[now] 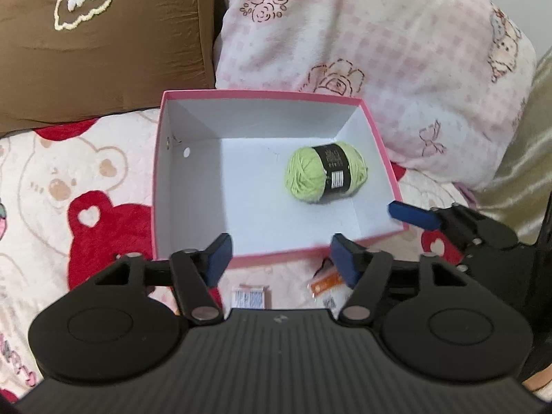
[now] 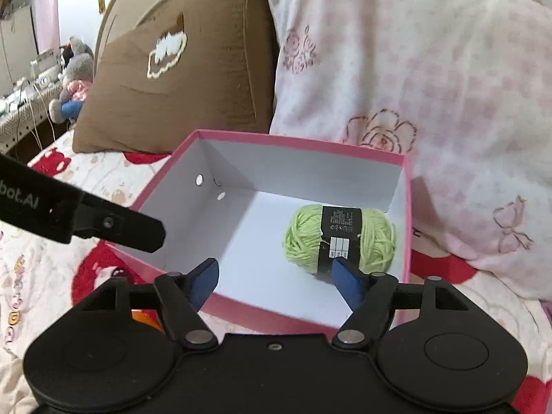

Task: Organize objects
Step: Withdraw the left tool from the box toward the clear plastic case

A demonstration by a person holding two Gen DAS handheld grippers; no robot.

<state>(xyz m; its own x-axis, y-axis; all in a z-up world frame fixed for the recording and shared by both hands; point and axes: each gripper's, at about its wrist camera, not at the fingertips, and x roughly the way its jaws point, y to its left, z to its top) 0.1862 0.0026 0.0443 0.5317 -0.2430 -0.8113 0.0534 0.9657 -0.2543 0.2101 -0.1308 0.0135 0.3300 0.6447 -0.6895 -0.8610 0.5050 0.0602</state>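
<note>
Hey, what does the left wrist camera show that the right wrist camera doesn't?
Only the left wrist view shows a small white printed packet and an orange-and-white packet lying on the bear-print blanket just outside the box's near wall.

Only the right wrist view shows a grey plush toy and a cluttered side table in the far left background.

Both show the pink cardboard box with the light green yarn ball inside, the brown pillow, the pink floral pillow, and both grippers with open, empty jaws.

Green yarn (image 1: 326, 171) in pink box (image 1: 265, 96)
</note>
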